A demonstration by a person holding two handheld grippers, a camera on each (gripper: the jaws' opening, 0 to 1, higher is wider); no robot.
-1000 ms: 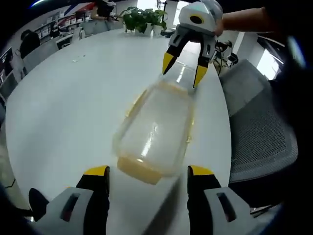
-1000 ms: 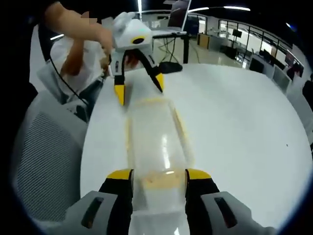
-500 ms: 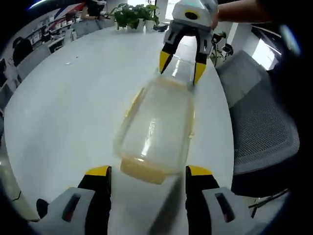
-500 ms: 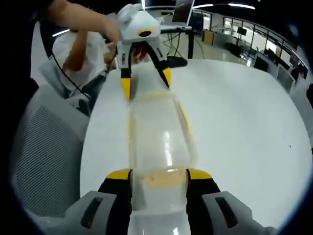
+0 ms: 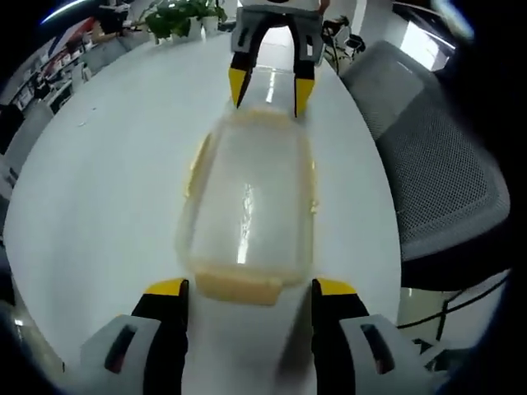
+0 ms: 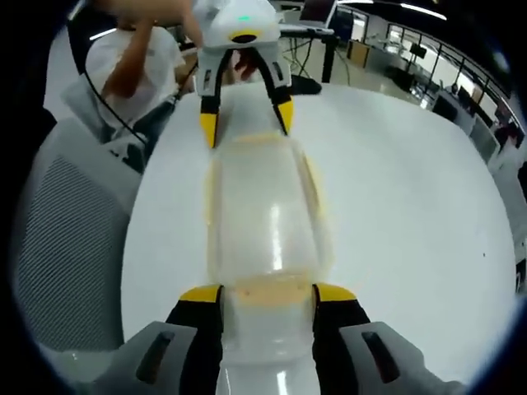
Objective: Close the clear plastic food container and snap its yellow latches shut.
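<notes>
Clear container lies lengthwise on the white table, lid down; my left gripper and right gripper face each other at opposite short ends; both sets of jaws spread wide, gripping nothing; each end's yellow latch sits just ahead of my tips; best to press both ends squarely, evenly, so the box doesn't skid; grippers tilted down toward the tabletop.

A round white table takes up most of the left gripper view, with a grey mesh office chair drawn up beside its edge and potted green plants at its far side. In the right gripper view a grey mesh chair stands by the table, and rows of office desks lie beyond it under ceiling lights.
</notes>
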